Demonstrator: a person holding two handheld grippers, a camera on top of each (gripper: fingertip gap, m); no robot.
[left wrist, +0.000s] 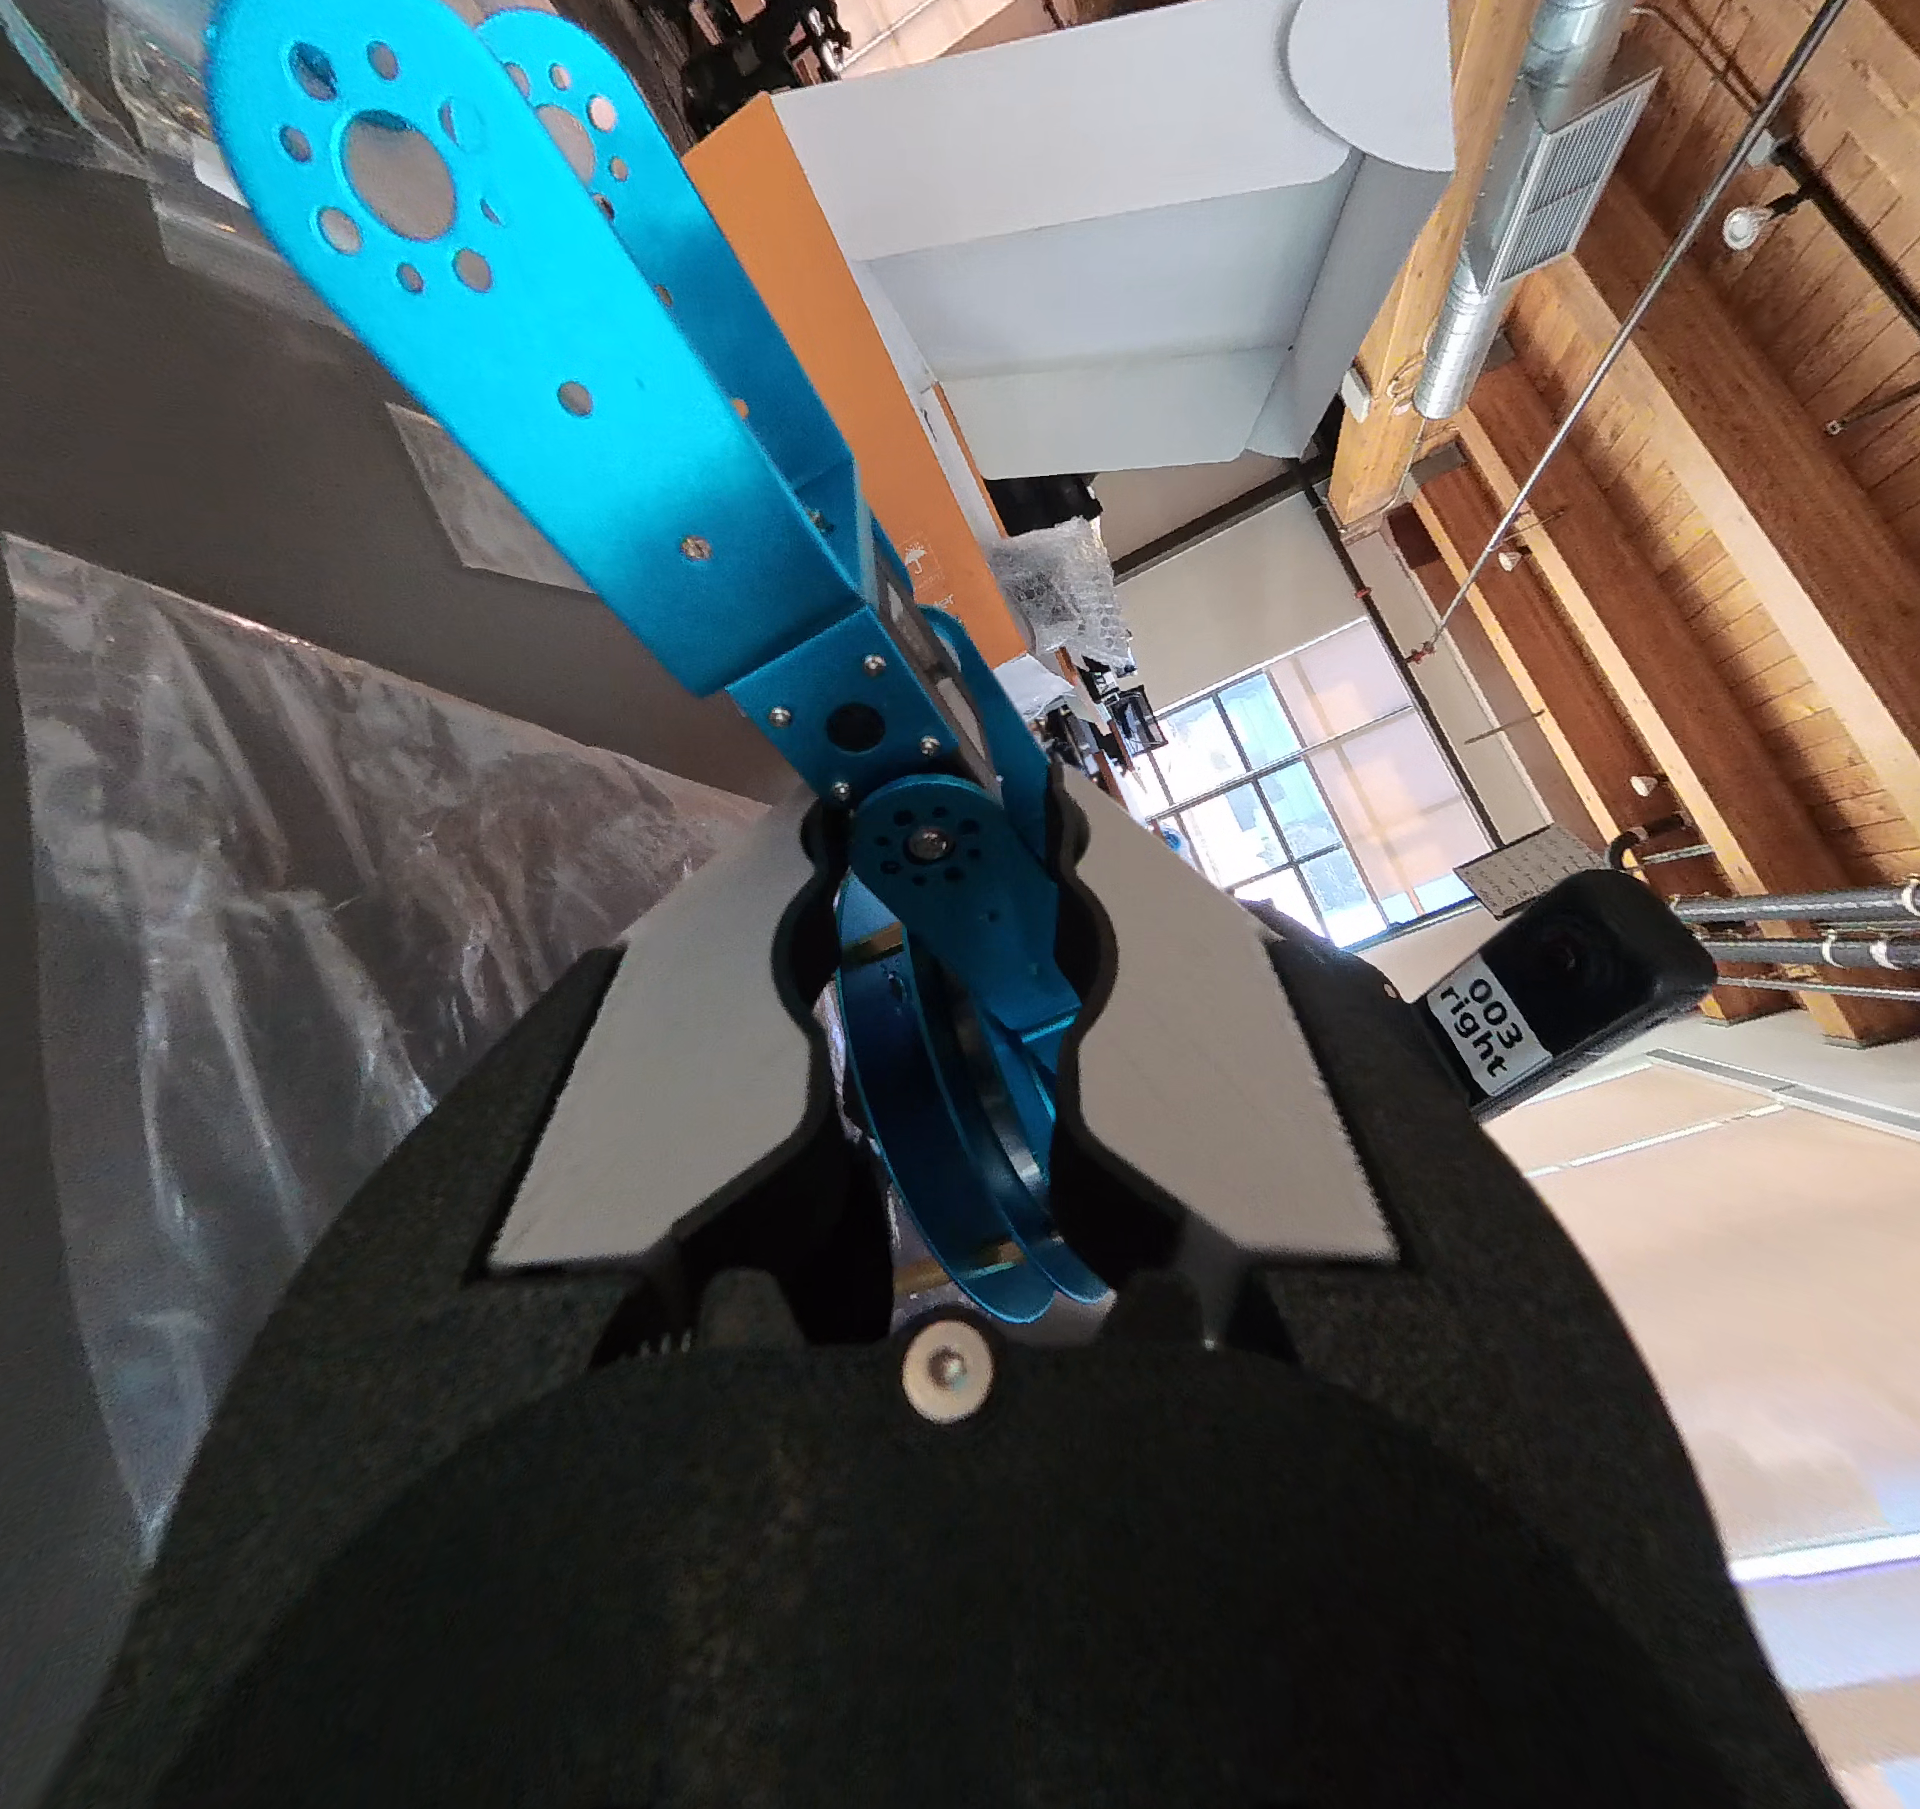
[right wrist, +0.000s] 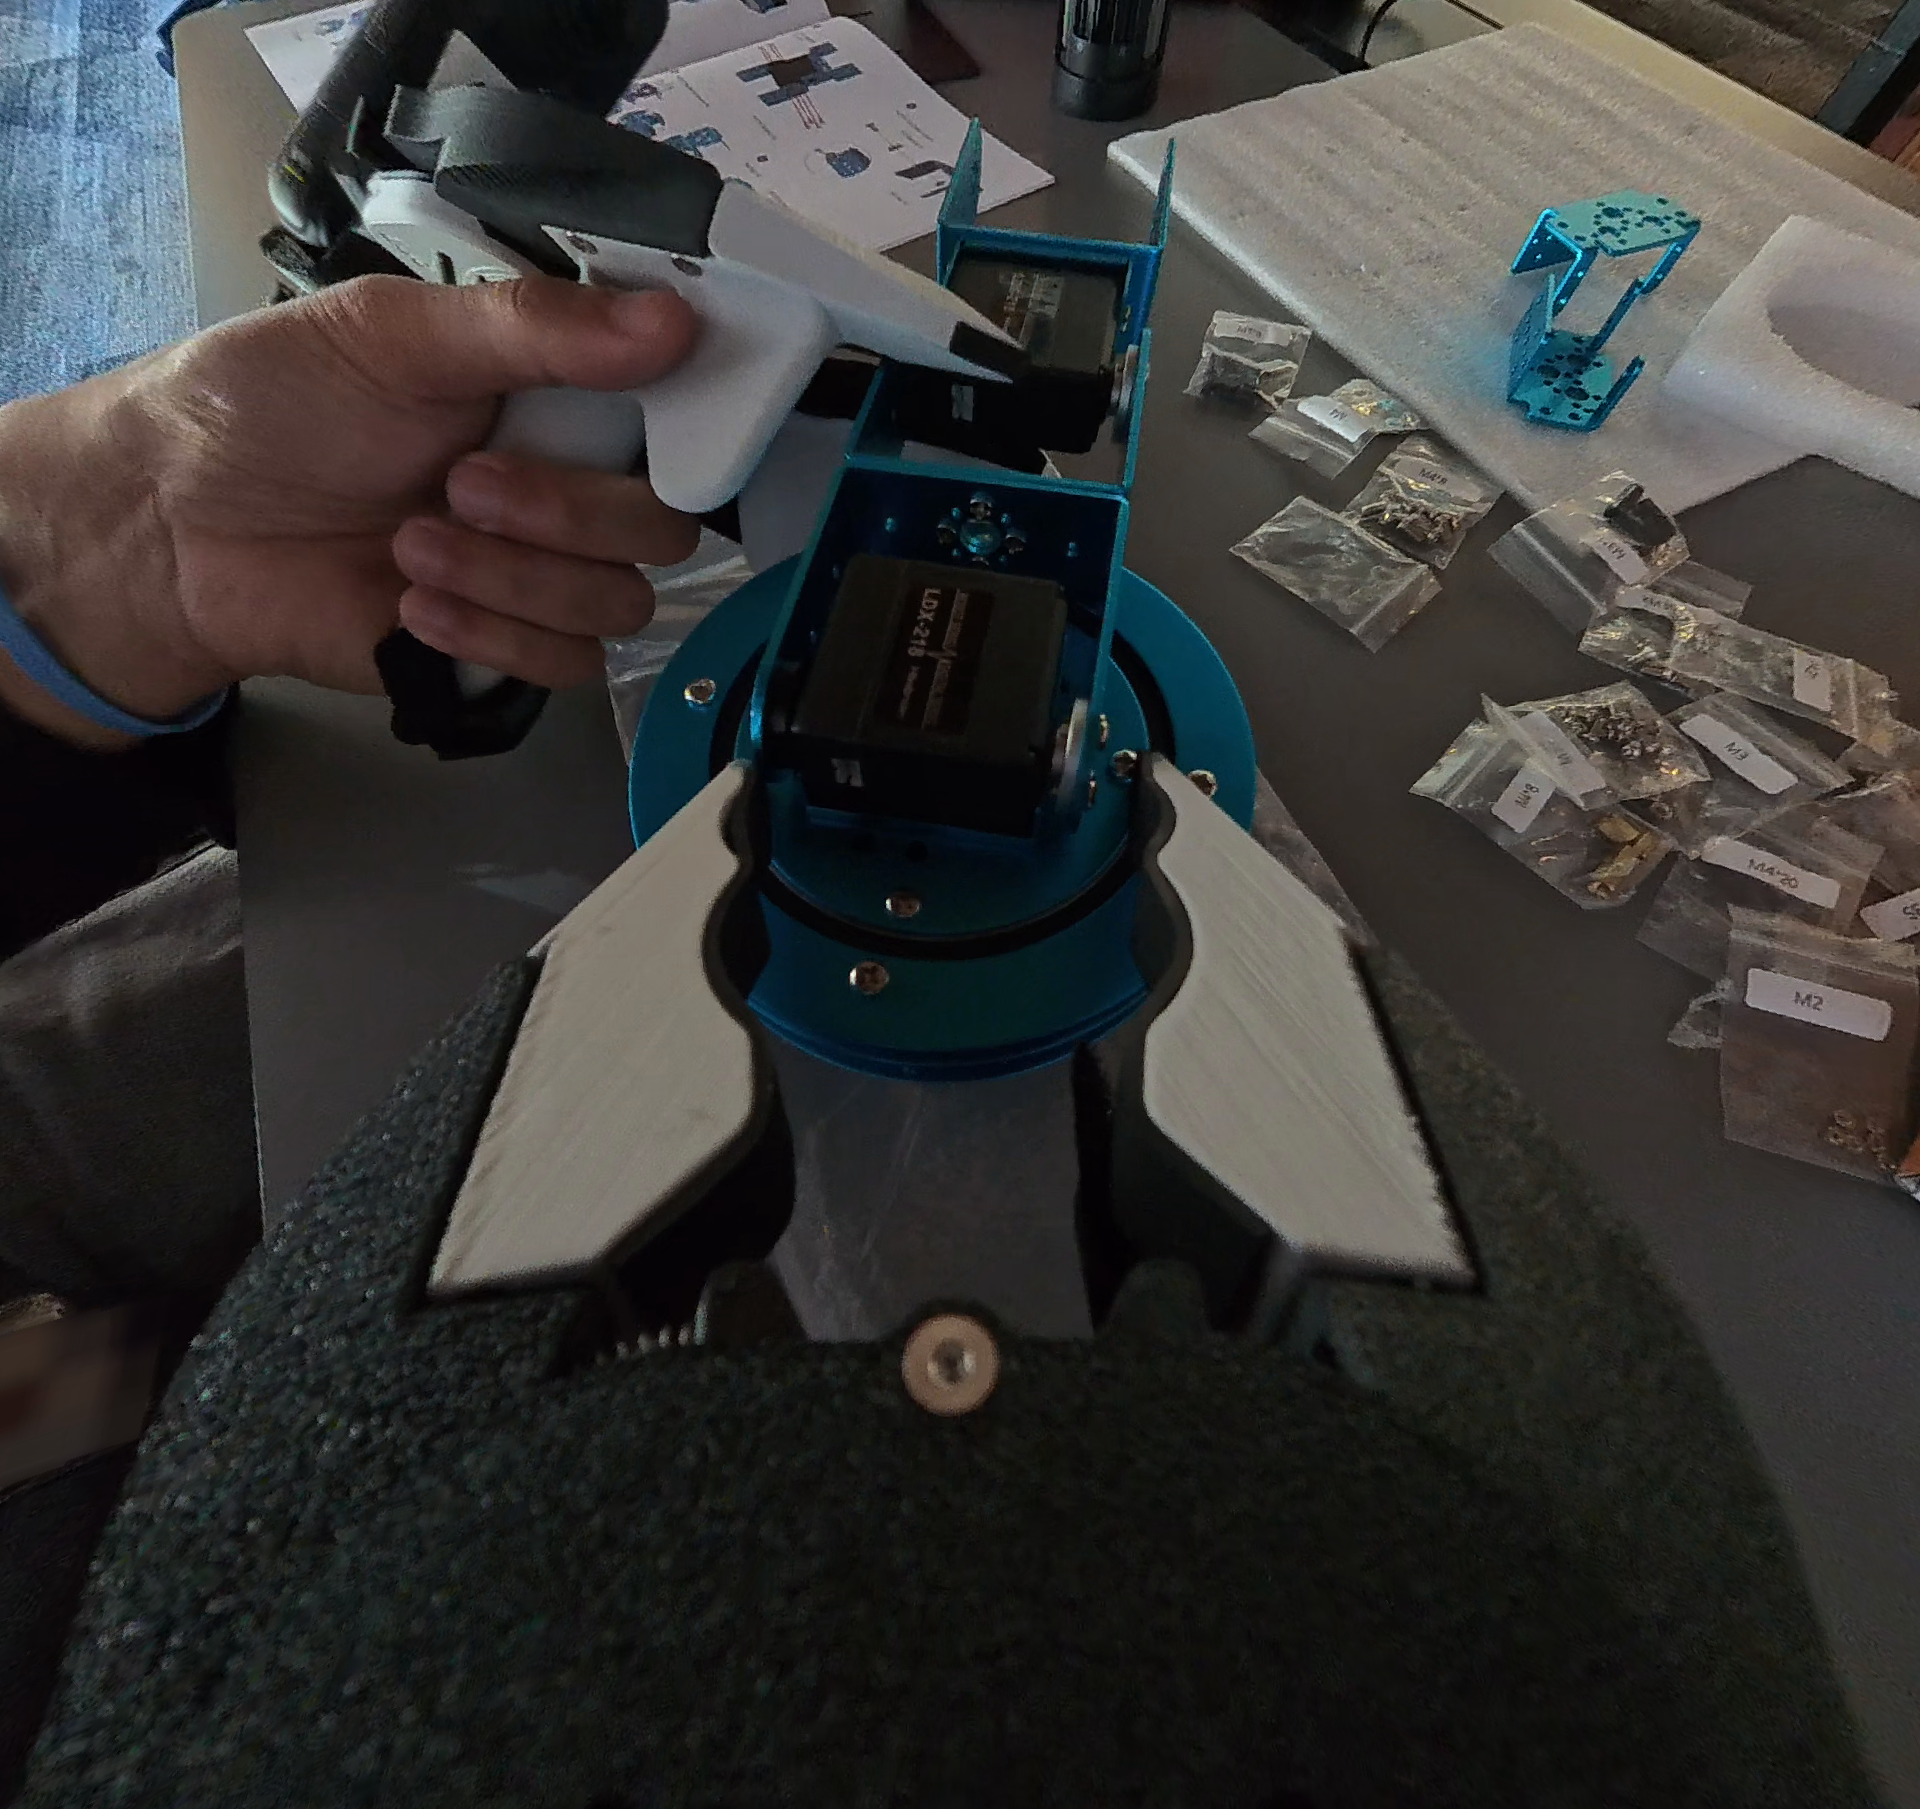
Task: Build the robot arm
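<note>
Two grippers on a blue arm (right wrist: 987, 533) that stands on a grey table (right wrist: 416, 876).

The left gripper (left wrist: 945, 814), held in a hand (right wrist: 260, 492), is nearly closed and pinches the arm's upper joint, its tips lying across the upper servo (right wrist: 1039, 325). The right gripper (right wrist: 945, 783) is partly open and flanks the lower servo (right wrist: 925, 679) just above the round base (right wrist: 935, 1011); whether its fingers touch the bracket cannot be told. Near the arm lie bags (right wrist: 1340, 564) of screws with white labels, a loose bracket (right wrist: 1590, 305) on a foam sheet (right wrist: 1403, 201), and an open booklet (right wrist: 831, 118). Both servos carry printed labels, and a sticker marks the camera (left wrist: 1579, 949).
</note>
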